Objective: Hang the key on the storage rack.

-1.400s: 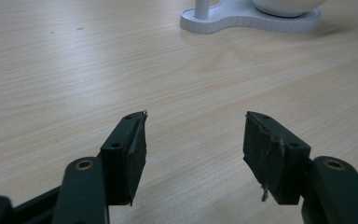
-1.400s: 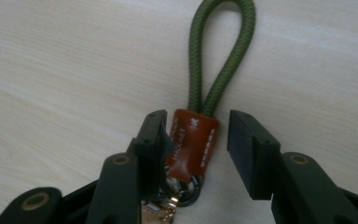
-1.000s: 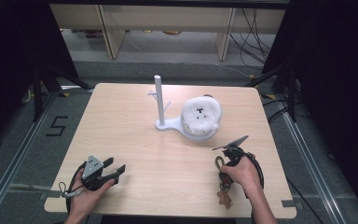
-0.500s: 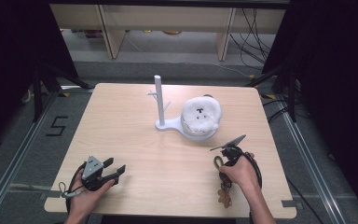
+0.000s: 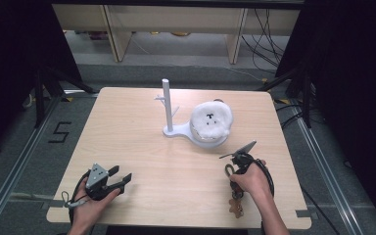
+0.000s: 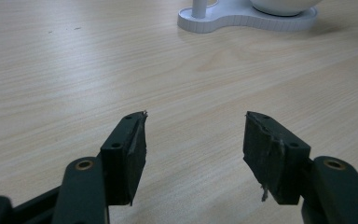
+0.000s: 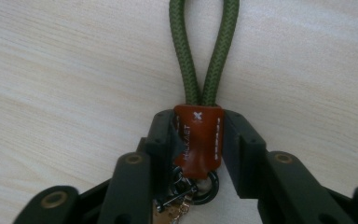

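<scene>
While my right gripper (image 7: 198, 140) clamps its jaws on the keychain's brown tab (image 7: 198, 140), green loop (image 7: 204, 46) ahead, left gripper (image 6: 193, 154) open, empty; keep grip square when lifting toward stand (image 5: 169, 110).

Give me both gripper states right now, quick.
Left gripper: open, nothing between its jaws.
Right gripper: shut on the brown leather tab of the green braided cord loop keychain.
</scene>
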The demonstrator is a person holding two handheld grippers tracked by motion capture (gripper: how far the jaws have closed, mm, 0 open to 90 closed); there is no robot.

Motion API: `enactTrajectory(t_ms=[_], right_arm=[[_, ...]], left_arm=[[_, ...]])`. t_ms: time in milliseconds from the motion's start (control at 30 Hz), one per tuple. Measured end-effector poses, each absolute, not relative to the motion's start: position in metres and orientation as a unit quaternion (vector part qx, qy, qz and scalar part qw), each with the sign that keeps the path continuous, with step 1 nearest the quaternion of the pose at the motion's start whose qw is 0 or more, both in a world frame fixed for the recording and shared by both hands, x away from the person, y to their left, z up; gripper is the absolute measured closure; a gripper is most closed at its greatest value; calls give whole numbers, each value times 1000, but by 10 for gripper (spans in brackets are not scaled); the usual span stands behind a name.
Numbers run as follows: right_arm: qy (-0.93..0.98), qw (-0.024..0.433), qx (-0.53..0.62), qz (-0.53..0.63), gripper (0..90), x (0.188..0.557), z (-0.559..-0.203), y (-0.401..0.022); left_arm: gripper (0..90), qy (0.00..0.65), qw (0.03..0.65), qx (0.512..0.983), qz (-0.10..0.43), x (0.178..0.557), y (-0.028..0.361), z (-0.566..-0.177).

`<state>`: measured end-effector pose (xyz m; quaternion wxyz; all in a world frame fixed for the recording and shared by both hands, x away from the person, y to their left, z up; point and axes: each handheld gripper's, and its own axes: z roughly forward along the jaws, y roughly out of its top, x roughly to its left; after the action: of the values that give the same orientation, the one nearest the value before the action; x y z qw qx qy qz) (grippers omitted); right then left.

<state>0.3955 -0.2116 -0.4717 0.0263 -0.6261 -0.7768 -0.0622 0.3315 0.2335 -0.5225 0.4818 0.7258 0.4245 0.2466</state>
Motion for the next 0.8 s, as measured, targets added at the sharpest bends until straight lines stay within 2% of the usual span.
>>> enactTrajectory(t_ms=[300, 433, 500, 533, 633, 700, 800], right_arm=[[-776, 17, -626, -79, 684, 390, -467, -210], [-780, -11, -617, -106, 686, 387, -465, -213], [-769, -7, -627, -121, 686, 383, -461, -211], [-778, -22, -614, -132, 686, 383, -462, -213], [-777, -35, -606, -166, 685, 380, -459, -214], [-777, -36, -599, -191, 686, 378, -457, -214], [-784, -66, -579, -215, 686, 375, -456, -215]], left_arm=[[390, 422, 482, 727, 247, 332, 233, -523], [390, 424, 489, 722, 243, 331, 232, -523], [391, 418, 491, 725, 243, 332, 233, -523], [391, 411, 492, 727, 246, 333, 233, -523], [392, 425, 496, 719, 240, 331, 231, -521], [393, 411, 501, 721, 245, 332, 232, -519], [396, 417, 508, 715, 239, 331, 231, -517]])
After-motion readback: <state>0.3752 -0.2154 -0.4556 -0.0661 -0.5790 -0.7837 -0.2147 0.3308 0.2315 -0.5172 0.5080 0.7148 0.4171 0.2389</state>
